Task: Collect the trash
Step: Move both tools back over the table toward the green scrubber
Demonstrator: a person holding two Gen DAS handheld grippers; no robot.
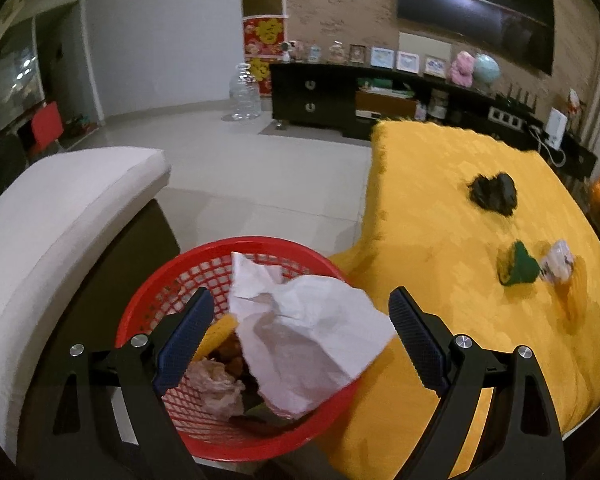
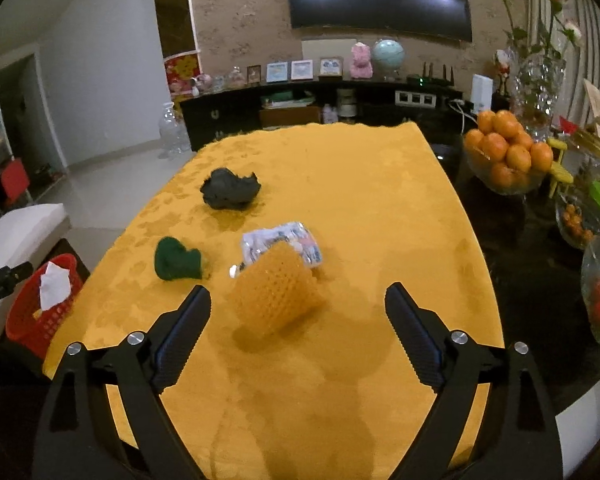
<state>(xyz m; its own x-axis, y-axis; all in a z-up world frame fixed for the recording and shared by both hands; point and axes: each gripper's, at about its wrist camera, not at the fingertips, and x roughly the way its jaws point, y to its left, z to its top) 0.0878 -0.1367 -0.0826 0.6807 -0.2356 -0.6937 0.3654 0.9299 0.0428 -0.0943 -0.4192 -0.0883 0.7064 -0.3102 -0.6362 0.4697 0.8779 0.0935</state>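
L gripper (image 1: pixel 300 336) open over basket (image 1: pixel 148 304) (paper (image 1: pixel 308 336) maybe airborne).

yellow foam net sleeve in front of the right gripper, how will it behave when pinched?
The foam net sleeve looks like open mesh, so it will probably squash flat between the fingers rather than resist. It seems very light, so a nudge may slide it across the yellow tablecloth. It leans against the crinkled plastic wrapper, which might shift with it. The right gripper is open around it.

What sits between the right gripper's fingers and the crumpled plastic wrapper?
The yellow foam net, touching the wrapper on its near side, ahead of the open right gripper; right wrist view.
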